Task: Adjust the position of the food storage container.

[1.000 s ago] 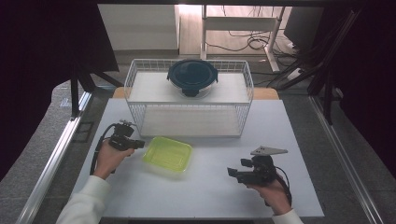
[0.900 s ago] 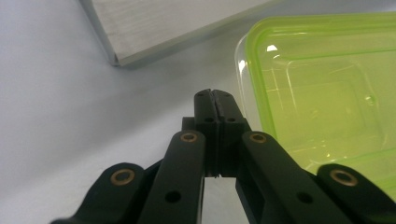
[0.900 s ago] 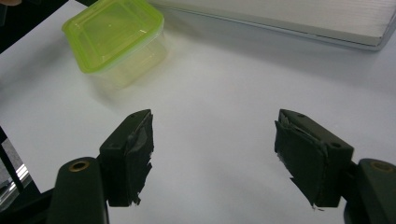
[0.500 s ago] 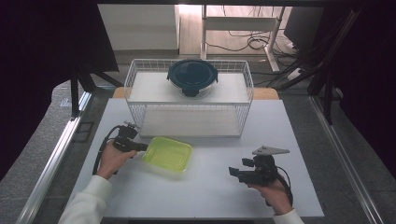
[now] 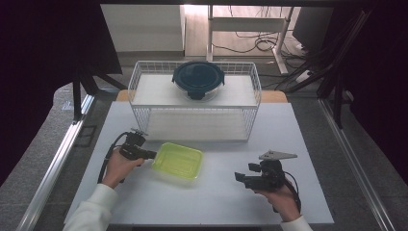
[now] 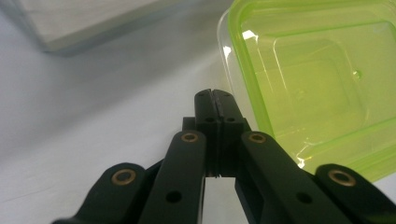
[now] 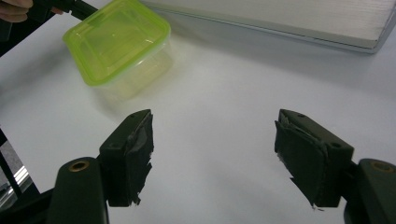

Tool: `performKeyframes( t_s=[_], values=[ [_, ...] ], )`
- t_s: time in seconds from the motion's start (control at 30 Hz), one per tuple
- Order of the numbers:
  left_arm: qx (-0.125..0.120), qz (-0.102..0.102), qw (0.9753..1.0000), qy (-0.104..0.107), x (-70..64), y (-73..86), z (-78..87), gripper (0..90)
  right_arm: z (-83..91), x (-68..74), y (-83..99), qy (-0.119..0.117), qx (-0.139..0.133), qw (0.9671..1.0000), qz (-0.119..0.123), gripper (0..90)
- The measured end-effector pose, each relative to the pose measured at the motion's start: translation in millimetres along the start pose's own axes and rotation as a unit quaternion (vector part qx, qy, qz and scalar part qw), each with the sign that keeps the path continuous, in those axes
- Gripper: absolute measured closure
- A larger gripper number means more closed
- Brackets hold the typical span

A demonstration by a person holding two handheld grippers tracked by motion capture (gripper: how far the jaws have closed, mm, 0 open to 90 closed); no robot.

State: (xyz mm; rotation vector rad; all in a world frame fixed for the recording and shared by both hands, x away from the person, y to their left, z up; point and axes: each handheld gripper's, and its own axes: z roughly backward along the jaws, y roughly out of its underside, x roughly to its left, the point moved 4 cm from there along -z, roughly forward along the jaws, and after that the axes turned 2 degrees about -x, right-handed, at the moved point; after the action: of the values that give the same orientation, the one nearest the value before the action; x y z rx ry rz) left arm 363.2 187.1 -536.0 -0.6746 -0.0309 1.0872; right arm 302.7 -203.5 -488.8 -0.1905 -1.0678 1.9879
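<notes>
The green container (image 5: 177,160) is seen on the white surface (image 5: 216,192) just in front of the wire basket (image 5: 195,103) bearing a dark lidded bowl (image 5: 198,79), the left gripper (image 6: 215,95) being pressed shut at its edge and the right gripper (image 7: 212,140) held wide, empty, well apart.

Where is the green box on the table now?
In the high view, the green box lies left of centre on the table, beside the left gripper, before the wire basket.
</notes>
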Motion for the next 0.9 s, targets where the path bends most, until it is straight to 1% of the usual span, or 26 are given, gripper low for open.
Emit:
performKeyframes(
  t_s=[0.17,0.27,0.33,0.4,0.43,0.53,0.6,0.63,0.7,0.73,0.8,0.83,0.9],
  values=[
    [0.002,-0.009,0.9999,0.01,-11.3,-0.1,-4.0,89.9,0.9,-0.7,0.0,0.0,-0.001,1.0,-0.001,28.0],
    [-0.001,-0.008,0.9997,0.023,-17.5,-0.3,-5.9,89.9,0.6,-1.1,0.3,0.0,0.0,1.0,0.0,28.0],
    [0.001,-0.013,0.9996,0.024,-21.4,-0.2,-7.2,89.8,0.2,-1.2,0.5,0.0,0.0,1.0,0.0,28.0],
    [0.004,-0.019,0.9994,0.03,-25.6,0.7,-8.1,89.9,0.1,-1.1,0.6,0.0,0.0,1.0,0.0,28.0],
    [0.003,-0.017,0.9993,0.033,-27.6,1.1,-8.6,89.9,0.1,-1.1,0.7,0.0,0.0,1.0,0.0,28.0],
    [0.003,-0.022,0.999,0.039,-33.9,3.3,-10.3,89.9,0.1,-1.1,0.6,0.001,0.0,1.0,0.0,28.0],
    [0.002,-0.019,0.9985,0.051,-37.7,4.4,-11.8,89.9,-0.3,-0.8,0.8,0.001,0.001,1.0,0.0,28.0],
    [0.005,-0.021,0.9983,0.053,-39.5,4.8,-12.2,89.8,-0.7,-0.7,0.9,0.0,0.002,1.0,0.0,28.0],
    [0.008,-0.027,0.9982,0.053,-44.1,5.1,-12.9,89.8,-1.2,-0.2,1.2,0.0,0.002,1.0,0.001,28.0],
    [0.007,-0.029,0.998,0.056,-46.7,5.1,-13.6,89.9,-1.4,-0.1,1.4,0.0,0.003,1.0,0.002,28.0],
    [0.001,-0.024,0.9978,0.062,-53.3,4.8,-15.2,89.9,-1.7,0.0,1.6,0.0,0.004,1.0,0.001,27.9],
    [0.006,-0.033,0.9975,0.061,-53.9,5.0,-15.4,89.8,-1.7,-0.1,1.7,-0.001,0.005,1.0,0.001,28.0],
    [0.007,-0.033,0.9975,0.062,-57.5,5.2,-17.1,89.8,-1.9,-0.2,1.9,-0.001,0.005,1.0,0.001,27.9]
  ],
)
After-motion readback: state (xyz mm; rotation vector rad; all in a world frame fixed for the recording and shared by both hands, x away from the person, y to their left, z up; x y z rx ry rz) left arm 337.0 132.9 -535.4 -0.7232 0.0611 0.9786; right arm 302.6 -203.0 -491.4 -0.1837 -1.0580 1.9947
